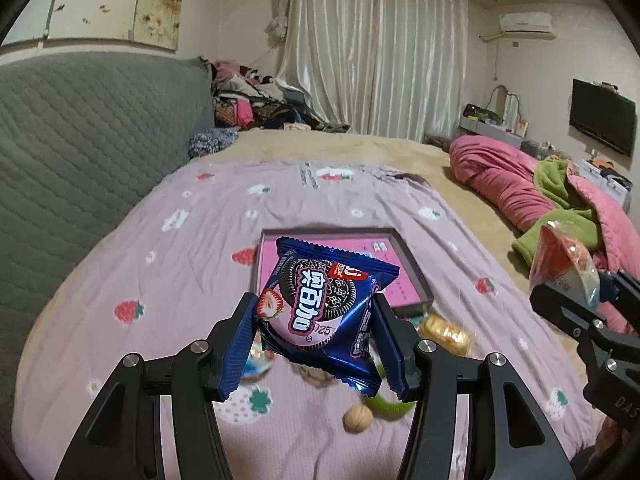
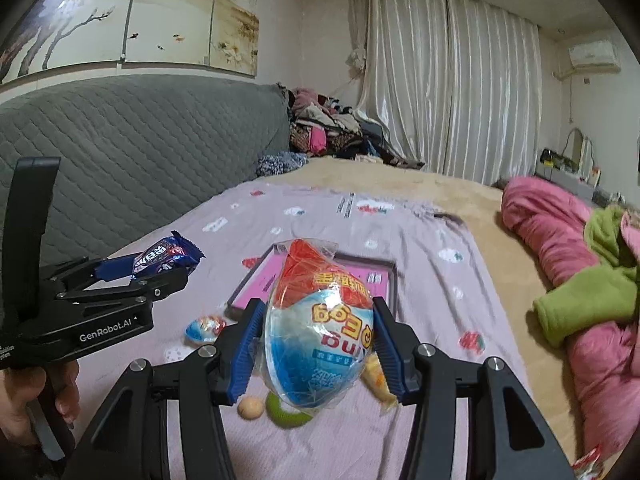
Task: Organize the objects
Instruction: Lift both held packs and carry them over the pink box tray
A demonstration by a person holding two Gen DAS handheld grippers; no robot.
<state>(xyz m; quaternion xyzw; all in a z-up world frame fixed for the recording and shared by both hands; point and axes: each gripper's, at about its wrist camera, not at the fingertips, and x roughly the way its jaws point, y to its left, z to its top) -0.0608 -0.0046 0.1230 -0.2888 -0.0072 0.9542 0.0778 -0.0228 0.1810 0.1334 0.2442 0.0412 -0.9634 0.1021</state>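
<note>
My left gripper (image 1: pixel 314 344) is shut on a blue Oreo cookie packet (image 1: pixel 324 308) and holds it above the bed, just in front of a shallow pink tray (image 1: pixel 404 276). The left gripper and packet (image 2: pixel 166 260) also show at the left of the right wrist view. My right gripper (image 2: pixel 314 346) is shut on a wrapped blue-and-orange toy egg (image 2: pixel 320 328), held above the bed before the tray (image 2: pixel 384 280). The egg (image 1: pixel 564 264) shows at the right edge of the left wrist view.
On the lilac strawberry sheet lie a walnut (image 1: pixel 357 419), a green ring (image 1: pixel 384 402), a yellow snack packet (image 1: pixel 446 330), and a second small egg (image 2: pixel 204 328). A pink and green quilt (image 1: pixel 552 192) is heaped at right. A grey headboard (image 1: pixel 88 128) stands left.
</note>
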